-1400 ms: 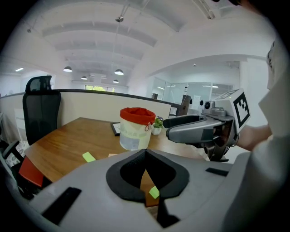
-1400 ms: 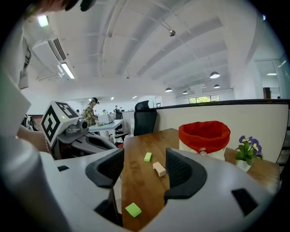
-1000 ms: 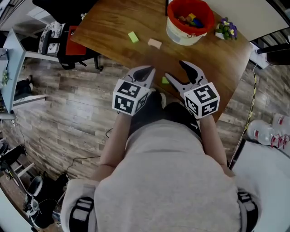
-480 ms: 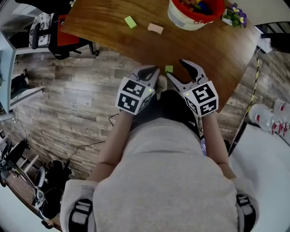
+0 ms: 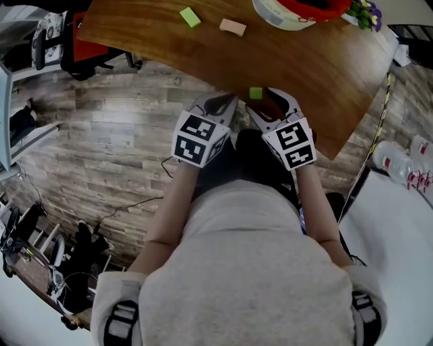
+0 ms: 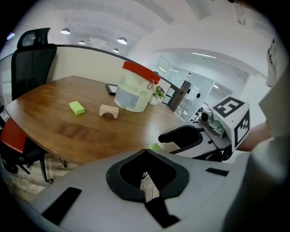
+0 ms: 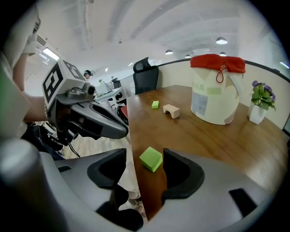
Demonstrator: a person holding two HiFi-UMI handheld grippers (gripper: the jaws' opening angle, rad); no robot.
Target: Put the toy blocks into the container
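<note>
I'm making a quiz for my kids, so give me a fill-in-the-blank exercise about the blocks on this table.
Between the flat green block and the container lies the ___-shaped block. The container's top is ___. The green cube sits close to the table's ___. Missing words: arch; red; edge.

Bare wood of the table (image 5: 318,74) lies open from the green cube (image 5: 256,93) at its near edge, frame centre, up to the green block (image 5: 190,17) and arch block (image 5: 233,27) at the top. The container (image 5: 279,15) and flower pot (image 5: 366,12) crowd the upper right.
</note>
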